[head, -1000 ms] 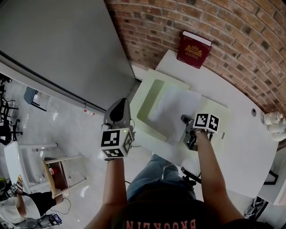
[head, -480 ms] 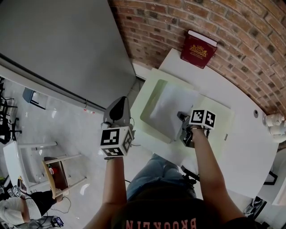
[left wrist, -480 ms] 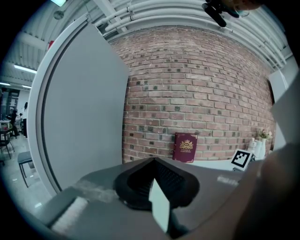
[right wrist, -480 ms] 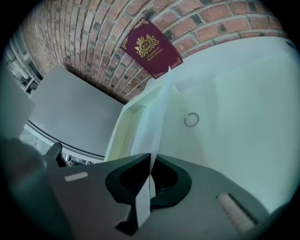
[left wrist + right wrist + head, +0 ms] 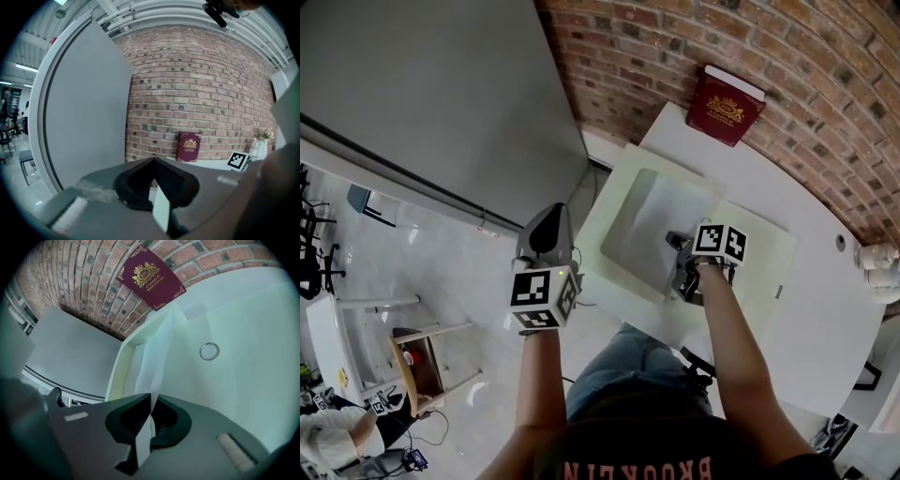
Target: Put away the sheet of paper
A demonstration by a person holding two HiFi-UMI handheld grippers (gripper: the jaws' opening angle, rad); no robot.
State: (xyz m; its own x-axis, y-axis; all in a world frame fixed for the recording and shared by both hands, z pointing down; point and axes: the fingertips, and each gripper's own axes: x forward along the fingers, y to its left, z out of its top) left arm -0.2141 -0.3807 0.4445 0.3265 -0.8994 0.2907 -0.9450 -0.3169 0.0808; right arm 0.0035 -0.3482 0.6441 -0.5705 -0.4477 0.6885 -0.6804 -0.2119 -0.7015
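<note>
Right tool [image 5: 151, 401] is clenching the paper [image 5: 652, 225], holding it over the open folder [image 5: 759, 272]. Left tool [image 5: 154, 183] is gripping the folder's left edge.

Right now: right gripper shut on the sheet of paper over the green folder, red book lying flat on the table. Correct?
Not quite. The red book isn't lying flat: it stands upright on the table against the brick wall, as the left gripper view shows. The rest holds: the right gripper is shut on the sheet of paper over the green folder.
</note>
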